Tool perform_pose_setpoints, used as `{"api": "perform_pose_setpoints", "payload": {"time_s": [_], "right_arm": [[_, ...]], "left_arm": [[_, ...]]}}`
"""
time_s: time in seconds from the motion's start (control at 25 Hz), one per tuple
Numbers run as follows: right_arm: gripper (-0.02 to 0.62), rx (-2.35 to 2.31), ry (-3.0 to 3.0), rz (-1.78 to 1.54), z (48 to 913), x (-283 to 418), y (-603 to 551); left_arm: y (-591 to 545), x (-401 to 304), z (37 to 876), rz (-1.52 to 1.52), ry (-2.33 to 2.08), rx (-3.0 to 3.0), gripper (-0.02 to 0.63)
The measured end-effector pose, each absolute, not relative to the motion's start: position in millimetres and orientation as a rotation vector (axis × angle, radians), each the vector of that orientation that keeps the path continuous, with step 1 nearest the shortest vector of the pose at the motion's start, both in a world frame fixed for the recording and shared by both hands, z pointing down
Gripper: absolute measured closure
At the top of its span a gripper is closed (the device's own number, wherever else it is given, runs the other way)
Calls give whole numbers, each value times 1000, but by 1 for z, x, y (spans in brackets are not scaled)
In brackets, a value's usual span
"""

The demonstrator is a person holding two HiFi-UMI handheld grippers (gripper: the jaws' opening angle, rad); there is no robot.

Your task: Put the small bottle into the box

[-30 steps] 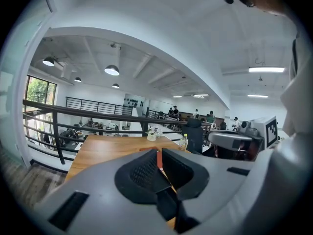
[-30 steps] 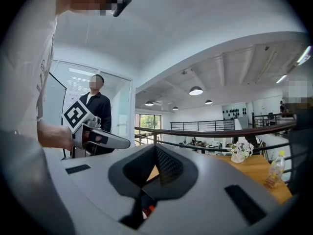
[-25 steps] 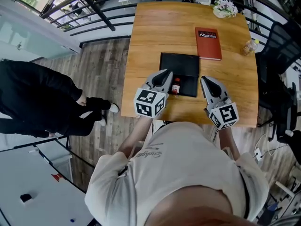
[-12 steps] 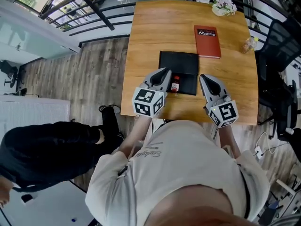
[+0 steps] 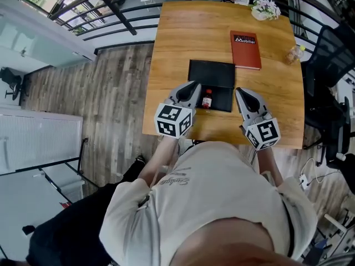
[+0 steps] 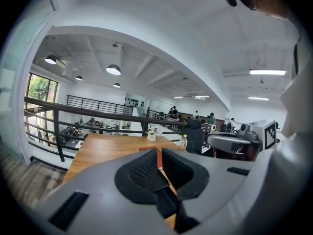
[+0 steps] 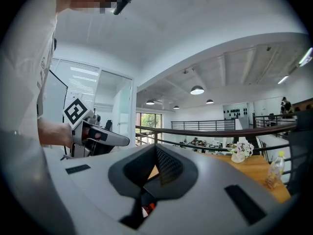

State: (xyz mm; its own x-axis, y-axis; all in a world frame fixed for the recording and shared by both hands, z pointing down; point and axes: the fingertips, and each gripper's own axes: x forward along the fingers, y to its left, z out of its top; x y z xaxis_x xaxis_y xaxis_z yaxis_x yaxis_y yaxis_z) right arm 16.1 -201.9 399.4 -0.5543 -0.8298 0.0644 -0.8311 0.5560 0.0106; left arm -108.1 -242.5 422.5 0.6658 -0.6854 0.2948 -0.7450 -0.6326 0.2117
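Note:
The small bottle (image 5: 207,100), with a red label and a white cap, stands upright at the left side of the black box (image 5: 217,75) on the wooden table (image 5: 177,43). My left gripper (image 5: 194,85) hovers just left of the bottle, jaws shut and empty. My right gripper (image 5: 241,92) hangs by the box's right edge, jaws together with nothing held. In the right gripper view a bit of the bottle (image 7: 148,208) shows below the jaws, and the left gripper (image 7: 100,137) appears at the left. The left gripper view looks over the table (image 6: 107,148) past the shut jaws.
A red book (image 5: 246,51) lies behind the box. A flower pot (image 5: 265,9) and a clear plastic bottle (image 5: 294,54) stand at the table's far right. A black chair (image 5: 331,51) is right of the table, a railing (image 5: 119,15) behind it.
A person in black at the left has walked toward the bottom of the head view. Both grippers and the bottle have barely moved.

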Motion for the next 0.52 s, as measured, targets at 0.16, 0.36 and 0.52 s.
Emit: {"api": "perform_pose_setpoints", "payload": {"time_s": [0.16,0.36,0.52], "right_arm": [[601,1465,-2719,9,396,17,-199],[601,1499,-2714,-6,393,21,-197],[601,1502,-2704,-4,393,22,-195]], "left_arm": [[-241,-108,422,263,-1135,2568,565],[-235,-103,424,274,-1109,2575,565],[-231,-102,425,282,-1101,2575,565]]}}
